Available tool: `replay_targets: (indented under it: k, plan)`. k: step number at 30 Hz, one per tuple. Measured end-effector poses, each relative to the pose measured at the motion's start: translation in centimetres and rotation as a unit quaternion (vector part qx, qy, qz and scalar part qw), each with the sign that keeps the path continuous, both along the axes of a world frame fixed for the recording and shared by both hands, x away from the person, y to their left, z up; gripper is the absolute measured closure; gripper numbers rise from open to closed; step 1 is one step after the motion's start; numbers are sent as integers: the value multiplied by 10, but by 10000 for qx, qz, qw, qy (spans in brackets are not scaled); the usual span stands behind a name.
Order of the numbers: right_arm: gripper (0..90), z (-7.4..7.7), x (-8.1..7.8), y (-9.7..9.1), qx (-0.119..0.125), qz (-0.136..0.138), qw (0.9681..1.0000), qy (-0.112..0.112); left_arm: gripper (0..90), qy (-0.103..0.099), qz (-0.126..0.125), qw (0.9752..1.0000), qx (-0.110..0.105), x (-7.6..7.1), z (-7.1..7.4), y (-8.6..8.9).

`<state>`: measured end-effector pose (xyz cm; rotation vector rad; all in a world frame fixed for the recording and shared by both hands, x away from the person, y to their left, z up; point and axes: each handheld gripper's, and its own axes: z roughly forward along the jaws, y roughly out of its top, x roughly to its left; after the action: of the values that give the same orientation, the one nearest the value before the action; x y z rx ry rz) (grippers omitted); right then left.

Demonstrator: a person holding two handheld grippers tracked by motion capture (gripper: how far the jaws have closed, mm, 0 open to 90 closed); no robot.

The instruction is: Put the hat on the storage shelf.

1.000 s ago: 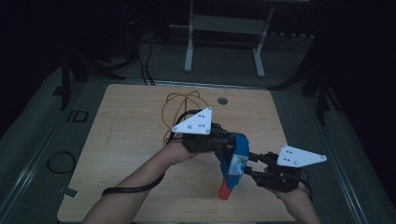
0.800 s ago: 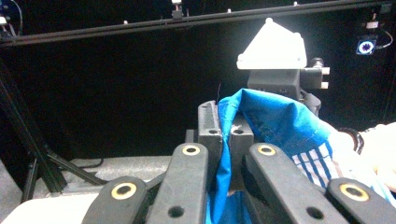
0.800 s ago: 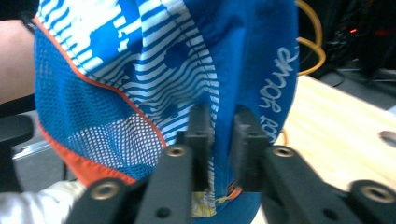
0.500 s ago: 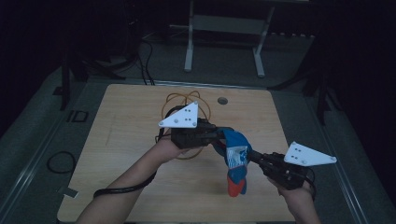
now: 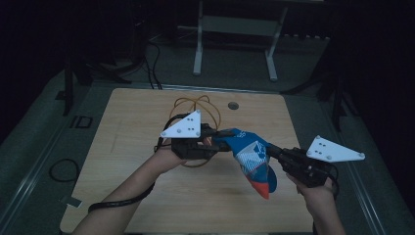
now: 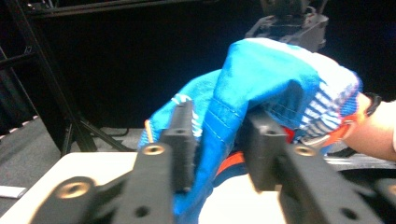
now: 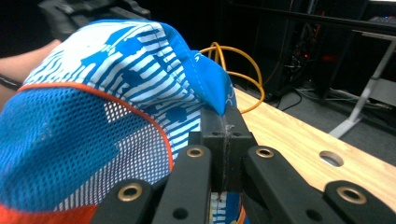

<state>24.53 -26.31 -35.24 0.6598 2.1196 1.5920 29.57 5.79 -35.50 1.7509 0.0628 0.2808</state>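
A blue and white cloth piece (image 5: 252, 156) with a mesh panel and orange trim hangs above the wooden table (image 5: 137, 112) between both grippers. My left gripper (image 5: 220, 139) reaches it from the left. In the left gripper view, the left gripper (image 6: 217, 140) has just been opening its jaws. They stand apart with a fold of the blue cloth (image 6: 271, 79) loose between them. My right gripper (image 5: 271, 149) comes from the right. In the right gripper view, the right gripper (image 7: 223, 126) is shut on an edge of the cloth (image 7: 107, 93).
A coiled orange cable (image 5: 195, 105) lies on the table behind the left hand, also seen as the orange cable (image 7: 243, 74). A round hole (image 5: 233, 105) sits near the table's far edge. A white metal stand (image 5: 235, 29) stands on the dark floor beyond.
The left gripper has shifted left and its jaws have parted around the cloth. The right gripper has risen and moved right, lifting the cloth so that it stretches between the two grippers.
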Motion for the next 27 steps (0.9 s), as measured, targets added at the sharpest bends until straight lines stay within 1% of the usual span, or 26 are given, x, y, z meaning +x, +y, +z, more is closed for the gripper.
replay_targets:
  k: [1,3,4,5,7,8,10,12,13,15,16,17,18,19,22,23,24,27]
  plan:
    - [900,2,2,1,-3,-28,10000,-10,545,-15,98,9999,28,-1,1,2]
    - [900,4,5,1,-11,-67,10000,-38,455,-4,262,9997,-29,-2,1,8]
    - [900,6,6,1,28,-69,10000,-36,402,30,437,9990,28,-3,2,12]
    - [900,8,6,0,44,-82,9999,-56,369,31,495,9988,26,-3,2,14]
    - [900,10,7,-1,55,-110,9999,-96,355,62,613,9981,-35,-4,1,22]
    - [900,11,7,-1,55,-137,9998,-113,325,96,685,9976,-61,-4,0,26]
    - [900,14,8,-2,74,-169,9997,-153,274,139,889,9959,-70,-4,-2,33]
    - [900,18,10,-3,92,-216,9995,-192,232,188,1042,9943,-90,-6,-6,40]
    - [900,20,10,-3,100,-232,9995,-210,189,199,1118,9935,-83,-8,-8,43]
    - [900,23,12,-3,98,-281,9992,-251,165,158,1262,9919,-53,-12,-12,52]
    - [900,25,13,-2,96,-297,9992,-264,139,158,1329,9910,-69,-14,-15,58]
    - [900,27,14,-2,102,-305,9991,-283,139,184,1401,9899,-95,-15,-17,63]
    - [900,29,16,-2,110,-318,9990,-288,128,184,1401,9899,-95,-15,-17,63]
    - [900,31,17,-1,104,-341,9989,-311,117,207,1563,9874,-120,-17,-21,73]
    - [900,37,22,1,141,-366,9986,-346,97,180,1853,9824,-151,-21,-31,86]
    - [900,39,24,2,155,-382,9985,-365,81,150,1987,9798,-158,-23,-36,91]
    - [900,41,26,3,170,-400,9984,-363,70,139,2046,9786,-199,-24,-38,94]
    - [900,47,32,7,224,-402,9982,-392,30,257,2263,9732,-308,-27,-47,107]
